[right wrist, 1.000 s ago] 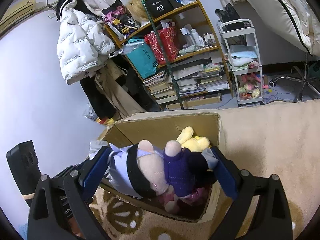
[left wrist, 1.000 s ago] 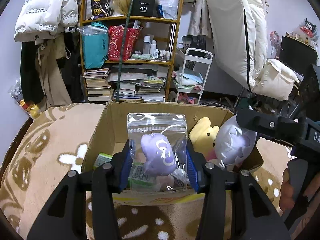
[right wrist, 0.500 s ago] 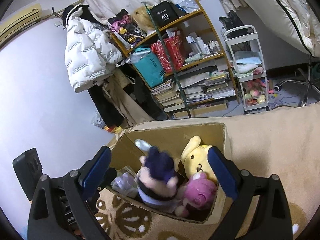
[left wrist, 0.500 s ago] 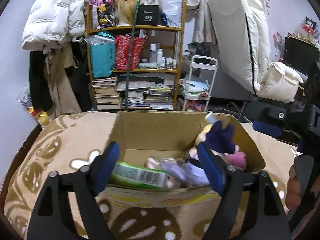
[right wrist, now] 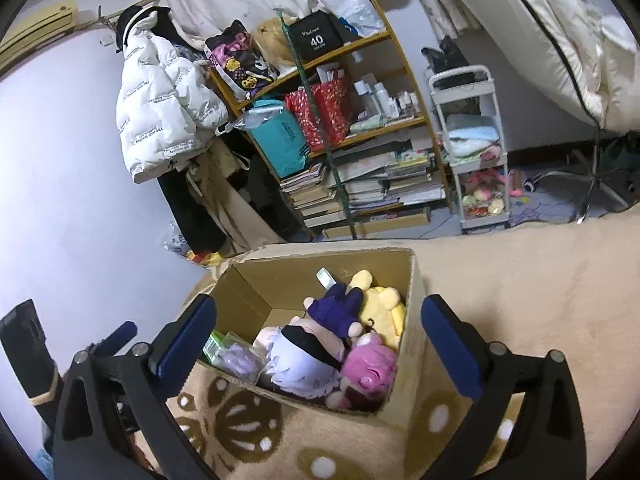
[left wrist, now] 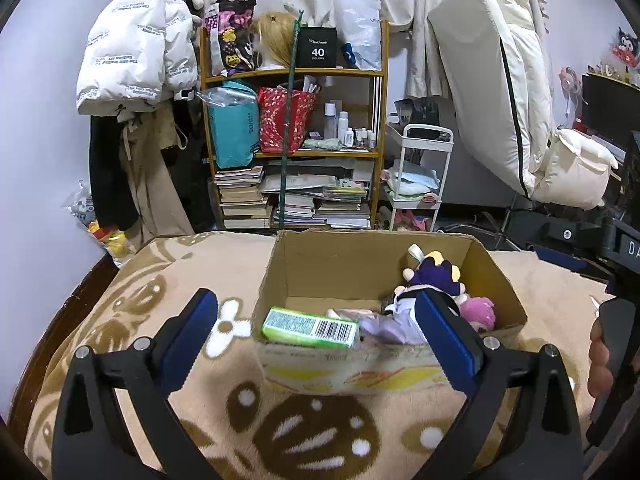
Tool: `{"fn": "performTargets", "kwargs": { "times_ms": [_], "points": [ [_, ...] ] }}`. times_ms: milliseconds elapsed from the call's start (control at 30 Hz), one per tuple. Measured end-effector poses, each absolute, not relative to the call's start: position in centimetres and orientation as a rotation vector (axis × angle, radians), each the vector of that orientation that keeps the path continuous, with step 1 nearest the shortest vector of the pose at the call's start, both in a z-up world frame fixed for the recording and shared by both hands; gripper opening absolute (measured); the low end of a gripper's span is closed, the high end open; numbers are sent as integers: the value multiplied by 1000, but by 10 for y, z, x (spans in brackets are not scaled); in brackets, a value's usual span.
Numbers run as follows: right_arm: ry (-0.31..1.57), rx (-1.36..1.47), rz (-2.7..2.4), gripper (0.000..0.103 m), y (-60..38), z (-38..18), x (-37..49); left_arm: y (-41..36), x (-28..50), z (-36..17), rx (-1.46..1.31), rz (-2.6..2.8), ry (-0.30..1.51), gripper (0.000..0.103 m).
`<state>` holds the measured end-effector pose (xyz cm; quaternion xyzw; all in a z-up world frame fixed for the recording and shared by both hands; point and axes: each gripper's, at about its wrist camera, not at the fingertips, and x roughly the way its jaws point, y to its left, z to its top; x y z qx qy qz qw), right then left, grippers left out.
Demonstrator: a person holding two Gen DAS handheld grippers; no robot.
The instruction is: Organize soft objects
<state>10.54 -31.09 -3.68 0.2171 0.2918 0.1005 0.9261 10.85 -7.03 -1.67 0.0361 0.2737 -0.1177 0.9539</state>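
A cardboard box (left wrist: 320, 268) (right wrist: 414, 320) stands on the beige patterned blanket (left wrist: 160, 320). Inside lie a purple-clothed doll (left wrist: 436, 276) (right wrist: 336, 312), a pink plush (left wrist: 478, 312) (right wrist: 370, 372), a yellow plush (right wrist: 380, 300), a bagged lilac plush (left wrist: 384, 330) (right wrist: 238, 360) and a green packet (left wrist: 310, 326). My left gripper (left wrist: 316, 340) is open and empty, in front of the box. My right gripper (right wrist: 316, 344) is open and empty, above the box's near right corner. It also shows at the right edge of the left wrist view (left wrist: 616, 280).
A wooden shelf (left wrist: 296, 152) with books and bags stands beyond the bed, with a white trolley (left wrist: 420, 184) beside it. A white jacket (left wrist: 136, 44) hangs at the left. A folded mattress (left wrist: 500, 80) leans at the right.
Both grippers opened and let go: the bagged lilac plush and the purple-clothed doll dropped into the box. Both grippers then pulled back from it.
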Motion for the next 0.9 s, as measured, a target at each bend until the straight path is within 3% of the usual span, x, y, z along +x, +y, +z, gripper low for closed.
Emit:
{"fn": "performTargets", "kwargs": {
  "times_ms": [900],
  "points": [
    [522,268,126,103,-290,15,-17,-18,-16,32,44,-214,477,102]
  ]
}}
